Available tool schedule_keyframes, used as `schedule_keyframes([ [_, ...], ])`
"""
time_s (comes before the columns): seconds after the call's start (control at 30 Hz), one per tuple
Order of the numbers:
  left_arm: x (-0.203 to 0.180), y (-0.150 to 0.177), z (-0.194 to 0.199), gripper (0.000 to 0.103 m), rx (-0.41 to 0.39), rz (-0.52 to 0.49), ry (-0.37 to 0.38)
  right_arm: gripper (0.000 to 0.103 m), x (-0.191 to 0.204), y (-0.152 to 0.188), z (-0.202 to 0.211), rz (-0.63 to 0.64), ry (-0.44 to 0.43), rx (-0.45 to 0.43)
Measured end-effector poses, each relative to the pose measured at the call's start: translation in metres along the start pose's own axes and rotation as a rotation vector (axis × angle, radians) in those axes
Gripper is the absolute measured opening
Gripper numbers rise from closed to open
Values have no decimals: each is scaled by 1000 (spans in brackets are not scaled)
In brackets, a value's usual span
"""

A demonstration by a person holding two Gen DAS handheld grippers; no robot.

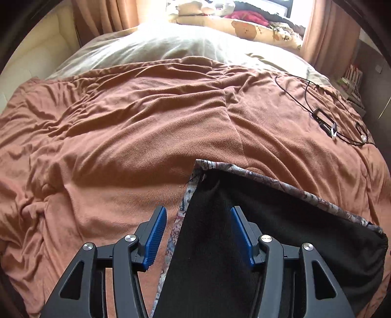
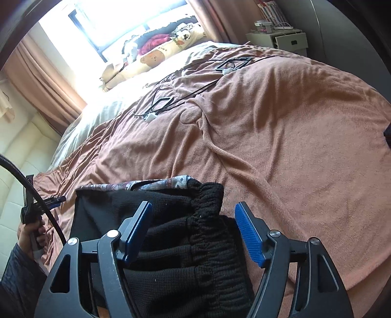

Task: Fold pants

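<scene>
The pants (image 2: 176, 234) are made of matt black knit cloth, edged with patterned woven fabric. A soft, fleecy brown blanket (image 1: 122, 137) is spread over the bed. Ribbed blue plastic pads (image 1: 156, 234) are seen on the tongs, with shiny metal bolts (image 1: 130, 237).

A brown fleece blanket (image 1: 146, 127) covers most of the bed, creased throughout. Beyond its far edge lies a pale duvet (image 1: 171, 46), brightly sunlit. Past the duvet, against the window (image 2: 117, 27), sits a cream bear-print pillow (image 1: 246, 29) with a red garment (image 1: 246, 17) on top. Pinkish-brown curtains (image 1: 327, 36) hang either side of the window. On the blanket, toward its far right, lie black cables (image 1: 305, 97) and a dark rectangular device (image 1: 325, 119). A white bedside cabinet (image 2: 286, 40) stands beyond the blanket's corner.
</scene>
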State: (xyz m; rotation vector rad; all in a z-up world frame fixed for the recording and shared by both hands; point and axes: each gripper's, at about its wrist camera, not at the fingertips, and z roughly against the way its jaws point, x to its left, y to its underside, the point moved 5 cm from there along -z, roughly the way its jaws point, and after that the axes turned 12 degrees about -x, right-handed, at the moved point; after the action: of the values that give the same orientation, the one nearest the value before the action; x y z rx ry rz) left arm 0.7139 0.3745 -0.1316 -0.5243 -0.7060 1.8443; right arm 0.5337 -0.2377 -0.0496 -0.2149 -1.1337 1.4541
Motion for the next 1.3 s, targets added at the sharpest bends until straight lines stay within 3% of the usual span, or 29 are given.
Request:
schedule_keyframes([
  [0.4,22,44,100,57,-38,58,11,69,-1,12,65,4,-28,-4],
  [0.7,26,89,148,57,-42,97,51,69,-7,27,89,-18,-93,24],
  [1.1,46,145,163,57,-8,192,60,69,-29,52,78,-169,-182,125],
  [1.3,50,168,158,57,11,231,63,69,-46,59,62,-250,-178,167],
])
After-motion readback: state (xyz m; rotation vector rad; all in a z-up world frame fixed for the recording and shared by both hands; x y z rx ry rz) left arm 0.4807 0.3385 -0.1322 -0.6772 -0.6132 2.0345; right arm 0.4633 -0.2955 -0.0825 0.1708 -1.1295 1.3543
